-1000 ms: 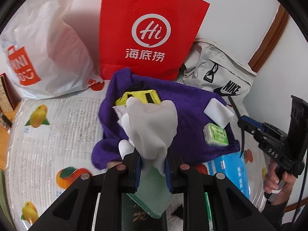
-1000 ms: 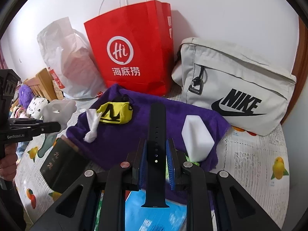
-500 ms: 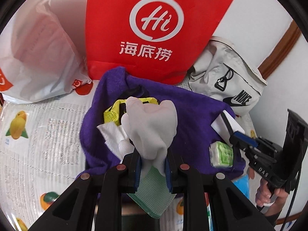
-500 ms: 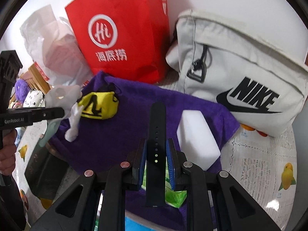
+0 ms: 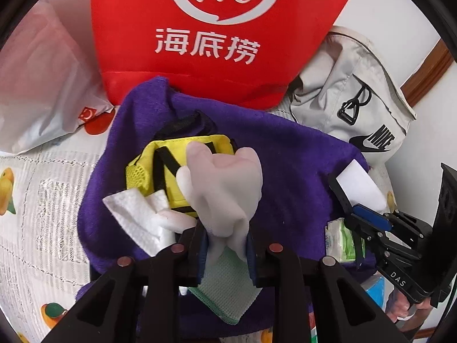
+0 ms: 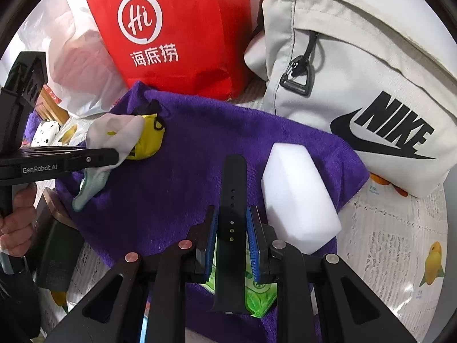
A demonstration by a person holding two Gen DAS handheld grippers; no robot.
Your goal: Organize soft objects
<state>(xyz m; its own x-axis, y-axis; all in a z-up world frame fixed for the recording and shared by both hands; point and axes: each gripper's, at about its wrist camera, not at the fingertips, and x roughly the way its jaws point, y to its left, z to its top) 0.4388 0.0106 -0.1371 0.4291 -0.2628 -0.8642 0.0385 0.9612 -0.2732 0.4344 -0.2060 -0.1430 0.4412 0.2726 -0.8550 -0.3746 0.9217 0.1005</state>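
Home; fruit-print tablecloth; shopping bags

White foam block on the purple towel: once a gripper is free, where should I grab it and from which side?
Grip the white foam block across its two long flat sides near the middle, coming from above. It lies flat on the purple towel, its long axis running away from the right gripper, and the grey Nike bag probably crowds any approach from behind.

Fuzzy purple towel; matt black strap; smooth white sponge.
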